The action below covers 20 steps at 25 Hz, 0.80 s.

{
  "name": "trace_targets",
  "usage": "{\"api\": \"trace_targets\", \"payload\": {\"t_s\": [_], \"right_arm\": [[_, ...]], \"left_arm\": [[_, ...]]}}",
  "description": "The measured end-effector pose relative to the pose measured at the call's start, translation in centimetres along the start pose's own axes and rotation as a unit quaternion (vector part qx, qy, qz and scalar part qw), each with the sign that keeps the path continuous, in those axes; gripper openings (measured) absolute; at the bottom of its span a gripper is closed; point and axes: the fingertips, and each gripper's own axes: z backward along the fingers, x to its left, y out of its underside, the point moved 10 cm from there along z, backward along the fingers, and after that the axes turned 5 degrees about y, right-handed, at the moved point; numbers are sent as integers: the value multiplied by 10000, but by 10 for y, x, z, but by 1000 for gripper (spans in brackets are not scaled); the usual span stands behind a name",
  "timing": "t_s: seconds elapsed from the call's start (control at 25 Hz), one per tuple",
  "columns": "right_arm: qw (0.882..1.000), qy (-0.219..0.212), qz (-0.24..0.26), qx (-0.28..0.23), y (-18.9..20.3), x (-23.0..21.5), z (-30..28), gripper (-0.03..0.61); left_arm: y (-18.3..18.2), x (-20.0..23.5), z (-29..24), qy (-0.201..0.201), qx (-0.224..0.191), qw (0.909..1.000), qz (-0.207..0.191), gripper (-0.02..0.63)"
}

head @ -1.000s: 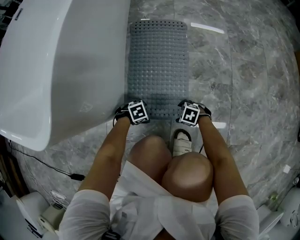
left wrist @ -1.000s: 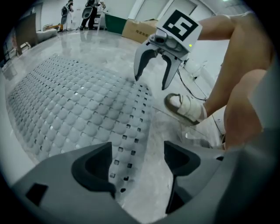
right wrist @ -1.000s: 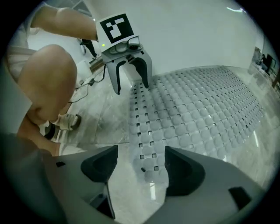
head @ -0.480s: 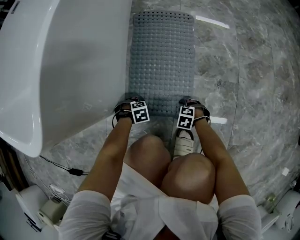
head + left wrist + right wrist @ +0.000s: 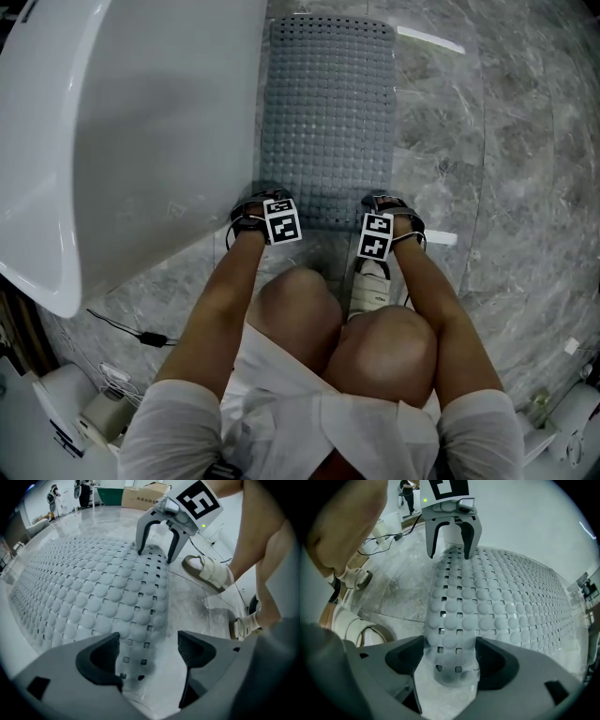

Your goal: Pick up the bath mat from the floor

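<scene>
The grey studded bath mat lies flat on the marble floor beside the tub, its near short edge at my grippers. My left gripper points steeply down over the mat's near left corner. In the left gripper view this gripper is open and the mat's corner lies between its fingers. My right gripper stands over the near right corner. Its jaws have just been opening. In the right gripper view it is open astride the mat's corner, pads not pressing.
A white bathtub runs along the mat's left side. The person squats, a sandalled foot just behind the right gripper. A cable trails on the floor at lower left. Marble floor stretches to the right.
Both grippers have come down onto the mat's near edge and tipped more steeply. The right gripper's marker cube has rolled. The mat has not moved.
</scene>
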Motion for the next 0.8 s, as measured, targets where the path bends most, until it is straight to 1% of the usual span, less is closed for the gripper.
{"api": "trace_targets", "payload": {"t_s": [0.04,0.08,0.16,0.24,0.4,0.44,0.52,0.56,0.68,0.76,0.8], "right_arm": [[10000,0,0,33,-1,0,0,359],[10000,-2,-1,78,-2,-1,-1,357],[9999,-7,-32,166,-4,-2,-1,354],[9997,13,-140,210,-5,-6,-1,331],[9981,121,-567,198,-5,-22,2,178],[9975,125,-664,199,-5,-25,2,156],[9972,118,-723,175,-4,-28,3,132],[9972,105,-721,154,-4,-29,4,121],[9961,-78,-872,125,-4,-35,6,103],[9933,-301,-1112,115,-4,-41,8,95],[9908,-425,-1283,102,-4,-45,10,89]], "left_arm": [[0,-1,0,50,18,10000,-35,394],[1,-3,-1,31,50,9999,-100,394],[2,-5,-2,-96,111,9995,-269,394],[2,-7,-3,-150,57,9994,-307,394],[3,-5,-2,-179,-69,9997,-148,396],[2,-4,-2,-255,-81,9996,-125,387],[2,0,-1,-442,-104,9990,-50,303],[2,1,-1,-501,-103,9987,-16,283],[1,2,0,-536,-96,9985,10,281],[2,1,0,-457,-126,9989,17,290],[2,0,0,-394,-142,9991,23,306]]}}
